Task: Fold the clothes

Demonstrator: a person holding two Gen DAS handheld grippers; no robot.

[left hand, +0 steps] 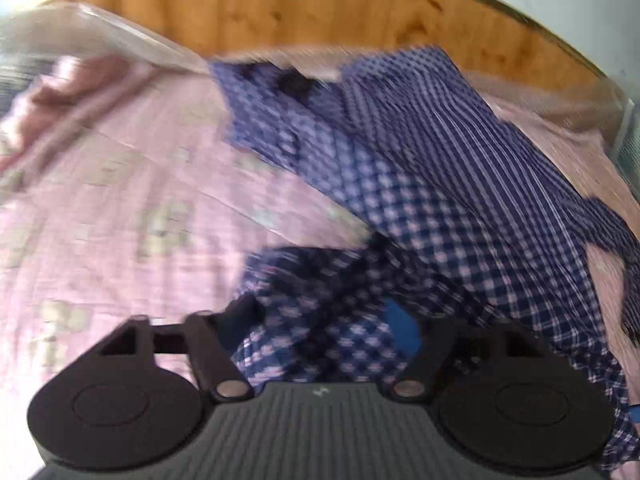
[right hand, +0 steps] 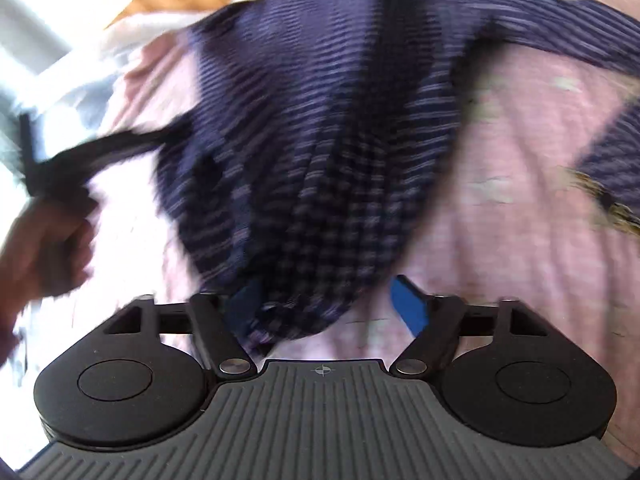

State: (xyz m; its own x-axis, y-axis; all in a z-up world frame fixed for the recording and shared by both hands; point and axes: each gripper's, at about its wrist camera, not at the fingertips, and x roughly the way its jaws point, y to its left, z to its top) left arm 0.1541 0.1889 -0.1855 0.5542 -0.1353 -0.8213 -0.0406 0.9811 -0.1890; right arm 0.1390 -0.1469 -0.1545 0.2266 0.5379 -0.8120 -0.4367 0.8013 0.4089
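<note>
A navy and white checked shirt (left hand: 420,184) lies crumpled on a pink bedsheet (left hand: 120,200). In the left wrist view its near part bunches between the wide-apart blue pads of my left gripper (left hand: 320,320). In the right wrist view the shirt (right hand: 320,140) hangs in motion blur, its lower fold draped between the spread blue pads of my right gripper (right hand: 328,304). Both sets of jaws stand apart with cloth lying between them, not pinched. The left gripper (right hand: 52,176) and the hand holding it show blurred at the left of the right wrist view.
A wooden headboard (left hand: 320,4) runs along the far side of the bed. A clear plastic-wrapped bundle (left hand: 100,36) lies at the far left. The pink sheet (right hand: 520,220) with pale printed patches spreads around the shirt.
</note>
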